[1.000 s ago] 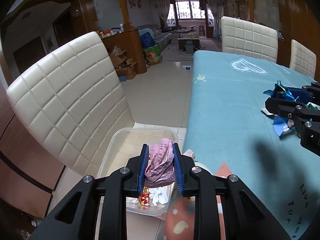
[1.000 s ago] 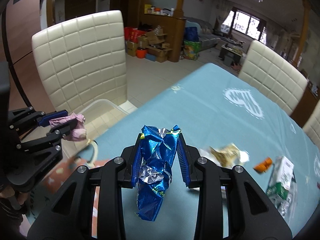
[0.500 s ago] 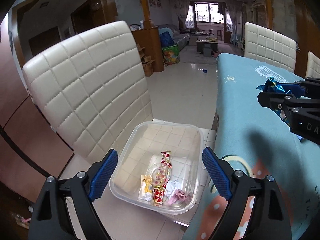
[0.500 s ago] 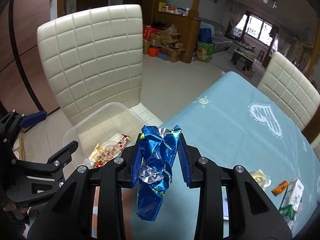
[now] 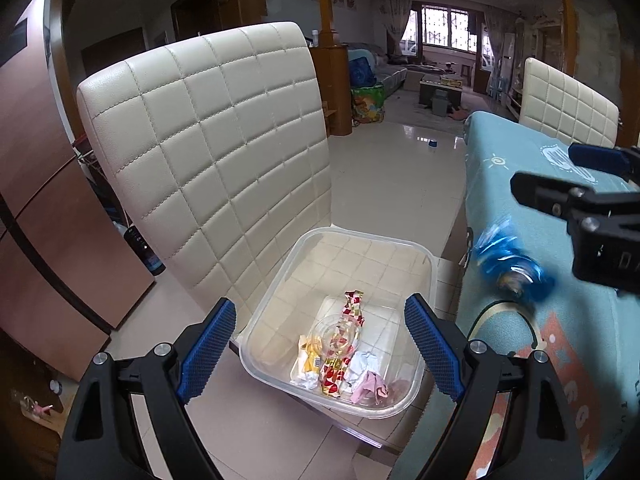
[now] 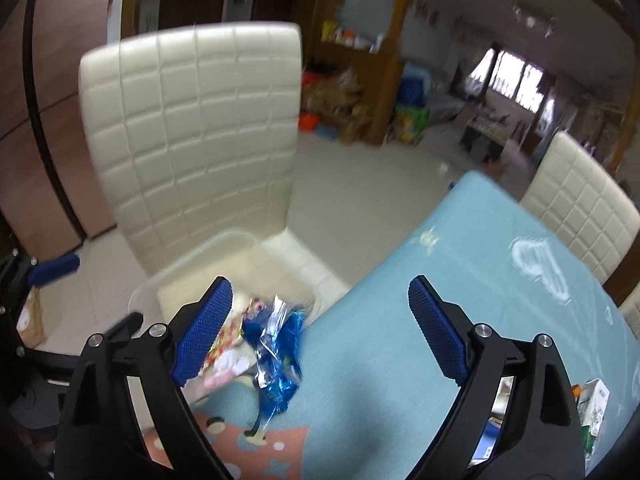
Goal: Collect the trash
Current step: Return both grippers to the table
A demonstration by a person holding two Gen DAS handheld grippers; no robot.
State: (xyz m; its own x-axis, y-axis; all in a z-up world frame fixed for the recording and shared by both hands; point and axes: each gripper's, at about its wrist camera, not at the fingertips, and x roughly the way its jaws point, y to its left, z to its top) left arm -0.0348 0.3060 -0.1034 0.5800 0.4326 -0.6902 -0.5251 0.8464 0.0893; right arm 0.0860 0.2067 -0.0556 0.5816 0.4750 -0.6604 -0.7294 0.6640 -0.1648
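Both grippers open wide w/ nothing between the pads: left gripper (image 5: 316,354) parked above clear tub (image 5: 428,264) on chair seat (image 5: 248,412), pink wrapper (image 5: 370,386) lying inside w/ other scraps; right gripper (image 6: 320,330) jaws just opened, so blue foil bag (image 5: 510,266) dropping, blurred, near table edge (image 5: 464,280) beside tub, maybe missing it.

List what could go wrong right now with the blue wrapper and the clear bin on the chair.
1. The blue wrapper, blurred in mid-air below the open right gripper, looks closer to the table edge than to the clear bin; it may miss.
2. The bin overhangs the chair seat, so a bump could tip it.
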